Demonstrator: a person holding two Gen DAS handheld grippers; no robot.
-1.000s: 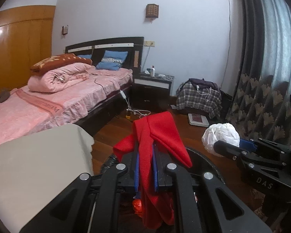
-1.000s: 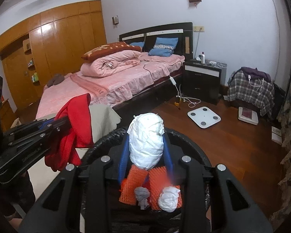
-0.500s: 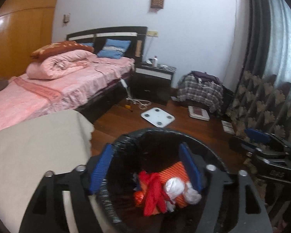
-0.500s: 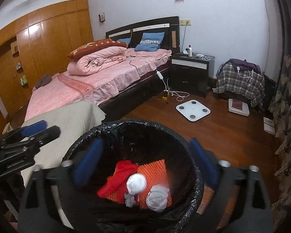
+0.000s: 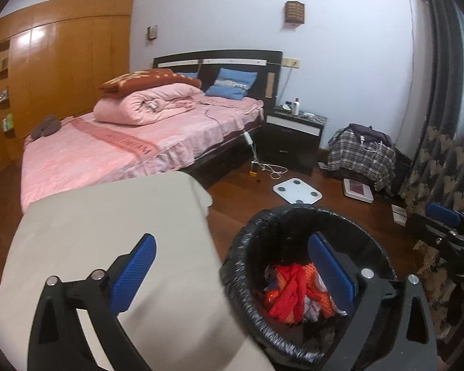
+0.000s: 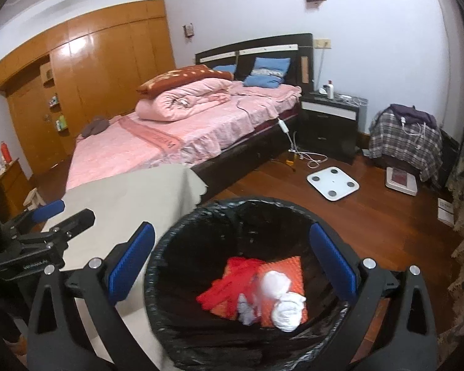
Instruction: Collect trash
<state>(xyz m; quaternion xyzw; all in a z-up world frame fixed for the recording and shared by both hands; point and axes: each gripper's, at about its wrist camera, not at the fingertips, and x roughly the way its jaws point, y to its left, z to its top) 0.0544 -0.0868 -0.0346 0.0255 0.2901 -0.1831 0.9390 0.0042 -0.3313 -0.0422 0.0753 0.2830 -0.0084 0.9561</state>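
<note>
A black-lined trash bin (image 6: 170, 247) stands on the wood floor beside a beige-covered table; it also shows in the left wrist view (image 5: 244, 241). Inside lie a red cloth piece (image 6: 229, 284), an orange textured piece (image 6: 281, 266) and white crumpled wads (image 6: 286, 306); the red piece shows in the left view (image 5: 289, 293) too. My right gripper (image 6: 232, 256) is open and empty above the bin. My left gripper (image 5: 232, 266) is open and empty, its left finger over the table, its right finger over the bin.
The beige table (image 5: 108, 232) lies left of the bin. A pink bed (image 6: 176, 136), a black nightstand (image 6: 331, 123), a white scale (image 6: 332, 182), a plaid-covered pile (image 6: 405, 136) and patterned curtains (image 5: 442, 160) surround the wood floor.
Both grippers opened. The red cloth and the white wad dropped into the bin. Both grippers have since pulled back and left, the left one now over the table edge.
</note>
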